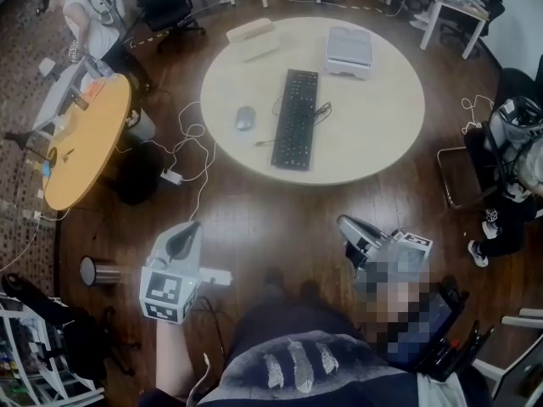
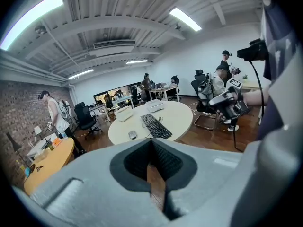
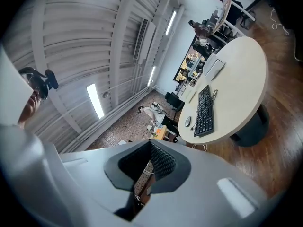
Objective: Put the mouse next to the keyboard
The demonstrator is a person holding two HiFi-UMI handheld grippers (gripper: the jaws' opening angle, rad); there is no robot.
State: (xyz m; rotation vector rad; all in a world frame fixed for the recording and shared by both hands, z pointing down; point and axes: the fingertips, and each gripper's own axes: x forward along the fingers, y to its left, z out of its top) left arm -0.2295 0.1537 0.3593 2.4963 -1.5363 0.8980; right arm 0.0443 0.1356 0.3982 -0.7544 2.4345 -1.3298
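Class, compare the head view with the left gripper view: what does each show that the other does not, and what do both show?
Only the head view: the left gripper from above with its marker cube, and a metal cylinder on the floor. Only the left gripper view: the ceiling light strips and that gripper's shut jaws seen head-on, with nothing between them. Both: the round table, with the mouse lying apart from the keyboard, to its left.
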